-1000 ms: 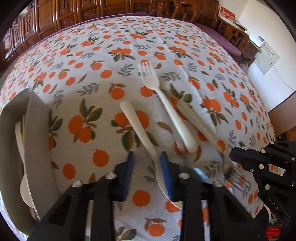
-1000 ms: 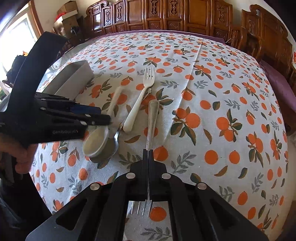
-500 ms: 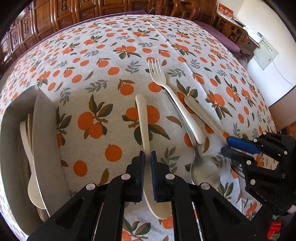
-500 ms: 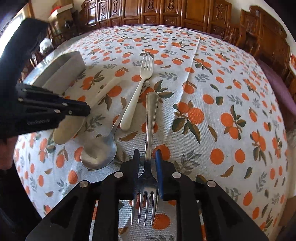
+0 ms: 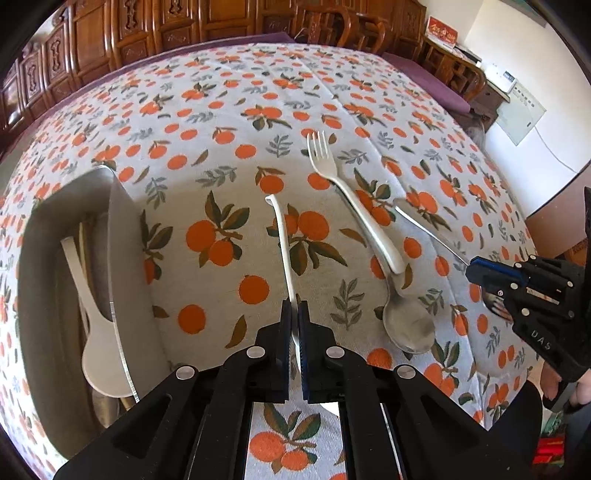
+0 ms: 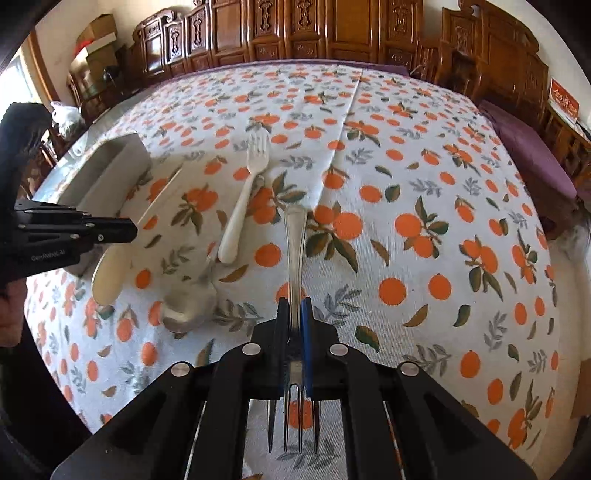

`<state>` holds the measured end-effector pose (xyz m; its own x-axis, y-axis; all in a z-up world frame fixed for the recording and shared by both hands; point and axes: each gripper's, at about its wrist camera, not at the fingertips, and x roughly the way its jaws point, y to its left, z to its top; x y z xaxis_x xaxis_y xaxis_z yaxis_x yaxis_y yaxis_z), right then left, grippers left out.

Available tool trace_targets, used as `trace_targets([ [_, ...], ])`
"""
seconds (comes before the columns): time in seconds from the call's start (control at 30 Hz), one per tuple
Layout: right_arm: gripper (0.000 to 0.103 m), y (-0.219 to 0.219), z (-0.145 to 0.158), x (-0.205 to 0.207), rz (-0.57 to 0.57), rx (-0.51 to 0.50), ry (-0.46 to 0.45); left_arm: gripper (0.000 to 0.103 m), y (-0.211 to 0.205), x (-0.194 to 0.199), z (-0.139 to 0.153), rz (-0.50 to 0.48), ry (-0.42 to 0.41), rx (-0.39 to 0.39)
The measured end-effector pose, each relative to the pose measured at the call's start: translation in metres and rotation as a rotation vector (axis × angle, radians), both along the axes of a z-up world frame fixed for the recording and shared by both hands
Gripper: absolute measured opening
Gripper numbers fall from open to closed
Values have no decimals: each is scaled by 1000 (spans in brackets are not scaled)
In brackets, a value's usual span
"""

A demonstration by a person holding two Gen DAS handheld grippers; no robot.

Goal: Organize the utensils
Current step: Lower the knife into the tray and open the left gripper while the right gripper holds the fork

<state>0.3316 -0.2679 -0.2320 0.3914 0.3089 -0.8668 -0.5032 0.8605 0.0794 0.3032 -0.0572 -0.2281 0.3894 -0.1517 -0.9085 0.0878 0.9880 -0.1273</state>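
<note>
My left gripper [image 5: 294,314] is shut on a white spoon [image 5: 283,243], held on edge, handle pointing away; it also shows in the right wrist view [image 6: 110,273]. My right gripper [image 6: 294,310] is shut on a metal fork [image 6: 295,251] near its neck, tines toward the camera; in the left wrist view the gripper [image 5: 476,271] holds the fork [image 5: 424,227] at the right. A white fork [image 5: 351,199] and a metal spoon [image 5: 406,325] lie on the tablecloth between them. A grey organizer tray [image 5: 122,221] at the left holds a white spoon [image 5: 96,332].
The table has an orange-print cloth [image 6: 406,184]. Carved wooden cabinets [image 6: 295,33] and chairs stand beyond the far edge. The tray also shows at the left in the right wrist view [image 6: 110,166].
Both grippers closed: the left on the white spoon, now turned on edge, the right on the metal fork. The fork's handle end has risen off the cloth.
</note>
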Motion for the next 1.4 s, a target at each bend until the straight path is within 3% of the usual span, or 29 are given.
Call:
trace_targets([
  [0.2, 8, 14, 22, -9, 33, 15, -35, 2, 11, -14, 21, 8, -43, -2],
  [0.73, 8, 41, 47, -16, 62, -21, -76, 2, 72, -38, 67, 84, -137, -22],
  [1.07, 8, 66, 80, -15, 102, 3, -118, 3, 117, -41, 60, 144, -122, -13],
  [1.4, 8, 114, 90, -18, 168, 21, -118, 3, 151, -32, 26, 185, -46, 28],
])
